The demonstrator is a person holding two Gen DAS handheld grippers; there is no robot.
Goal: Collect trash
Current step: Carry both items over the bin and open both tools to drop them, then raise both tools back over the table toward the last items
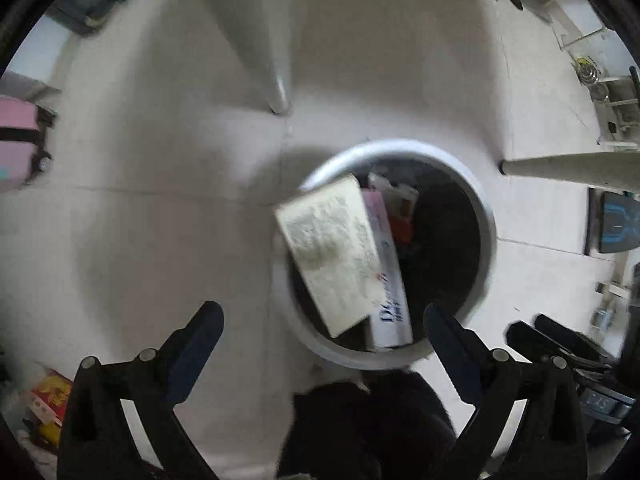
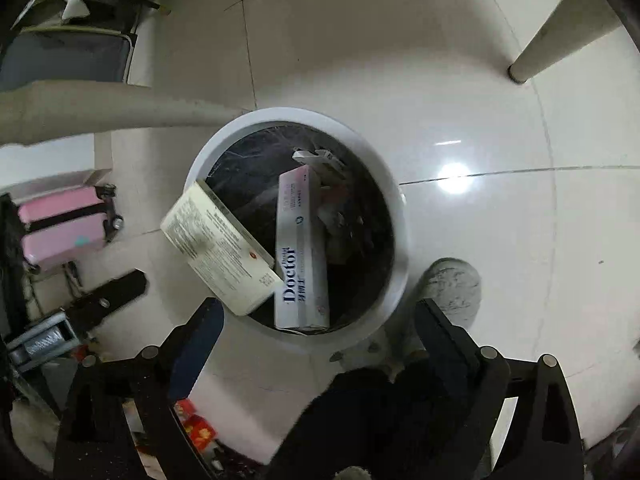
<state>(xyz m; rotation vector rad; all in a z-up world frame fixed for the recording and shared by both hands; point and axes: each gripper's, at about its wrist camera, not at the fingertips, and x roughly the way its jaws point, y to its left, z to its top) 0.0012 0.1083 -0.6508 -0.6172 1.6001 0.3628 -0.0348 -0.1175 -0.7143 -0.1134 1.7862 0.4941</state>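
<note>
A round white trash bin point(image 1: 486, 216) point(image 2: 400, 216) with a black liner stands on the tiled floor below both grippers. A cream printed box point(image 1: 332, 256) point(image 2: 220, 248) lies tilted across the bin's left rim. Beside it, a long white toothpaste box point(image 1: 390, 304) point(image 2: 300, 248) marked "Doctor" leans inside the bin. More small packaging point(image 2: 320, 160) lies deeper in the liner. My left gripper point(image 1: 323, 312) is above the bin, open, with nothing between its fingers. My right gripper point(image 2: 320, 304) is also above the bin, open and holding nothing.
Pale table legs point(image 1: 276, 80) point(image 1: 560, 164) point(image 2: 528, 56) stand around the bin. A pink suitcase point(image 1: 20, 148) point(image 2: 60, 224) sits to the left. A person's grey slipper point(image 2: 452, 284) and dark trouser leg point(image 1: 372, 420) are beside the bin. Red packets point(image 1: 52, 396) lie at lower left.
</note>
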